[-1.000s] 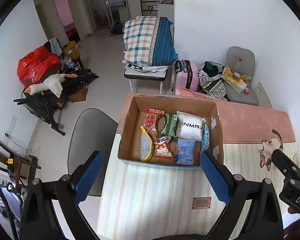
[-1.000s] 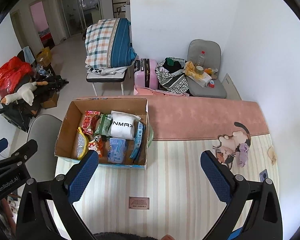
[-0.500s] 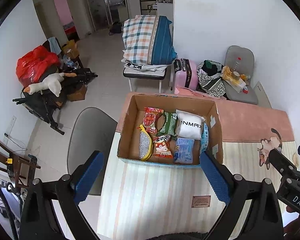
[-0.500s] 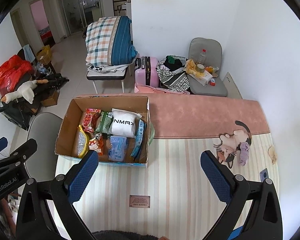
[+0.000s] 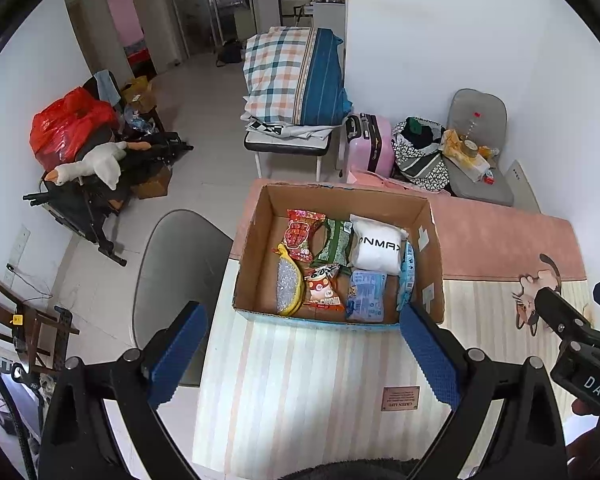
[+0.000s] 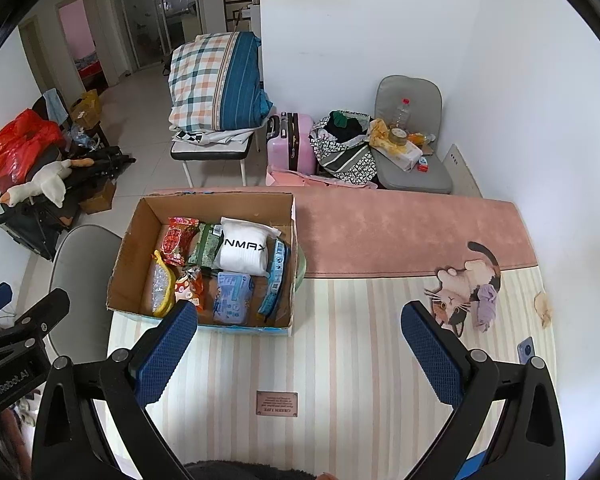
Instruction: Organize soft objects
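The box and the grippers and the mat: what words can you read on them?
"NMAX" on the white pack in the box.
"GenRobot.AI" on the left gripper.
"DAS" on the right gripper.
"GREEN LIFE" on the mat label; its smaller lines are too small to read.
Snack packet print: too blurred to read.

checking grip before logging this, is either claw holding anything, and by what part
Nothing is held: the left claw and right claw are both open and empty.

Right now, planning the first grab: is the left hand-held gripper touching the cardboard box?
Apart. The right wrist view shows the left hand-held gripper off beyond the cardboard box, floor and chair between them; its fingers are spread and empty.
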Demonstrator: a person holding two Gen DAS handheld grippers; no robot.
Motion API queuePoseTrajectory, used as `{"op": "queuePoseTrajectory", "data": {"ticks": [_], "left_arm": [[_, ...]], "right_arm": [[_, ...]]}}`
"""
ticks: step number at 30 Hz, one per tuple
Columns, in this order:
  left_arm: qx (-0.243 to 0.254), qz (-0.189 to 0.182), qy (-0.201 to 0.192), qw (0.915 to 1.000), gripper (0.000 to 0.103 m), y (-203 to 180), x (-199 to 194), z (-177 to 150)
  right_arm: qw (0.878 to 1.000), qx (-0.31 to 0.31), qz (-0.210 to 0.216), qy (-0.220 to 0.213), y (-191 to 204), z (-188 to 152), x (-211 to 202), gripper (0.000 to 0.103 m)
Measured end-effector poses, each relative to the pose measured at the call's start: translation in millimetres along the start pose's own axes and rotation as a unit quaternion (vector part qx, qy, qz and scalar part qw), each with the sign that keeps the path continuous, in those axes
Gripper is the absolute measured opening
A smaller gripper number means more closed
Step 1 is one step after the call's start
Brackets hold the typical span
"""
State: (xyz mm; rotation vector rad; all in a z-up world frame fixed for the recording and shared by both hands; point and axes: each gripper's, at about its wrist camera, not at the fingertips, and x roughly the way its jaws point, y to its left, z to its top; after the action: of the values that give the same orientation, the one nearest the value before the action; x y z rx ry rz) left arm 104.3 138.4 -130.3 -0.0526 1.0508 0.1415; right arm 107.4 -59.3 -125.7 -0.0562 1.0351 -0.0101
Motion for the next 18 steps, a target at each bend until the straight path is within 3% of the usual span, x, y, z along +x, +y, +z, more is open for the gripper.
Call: {"op": "queuePoseTrajectory", "data": {"ticks": [18], "left_arm": [[0.002,0.000,0.002,1.0000,0.099,-1.8,1.6,3.3]], "right_arm": [[1.000,-0.007,0.005,0.006,-1.8,5.7,0.2,0.103]]}}
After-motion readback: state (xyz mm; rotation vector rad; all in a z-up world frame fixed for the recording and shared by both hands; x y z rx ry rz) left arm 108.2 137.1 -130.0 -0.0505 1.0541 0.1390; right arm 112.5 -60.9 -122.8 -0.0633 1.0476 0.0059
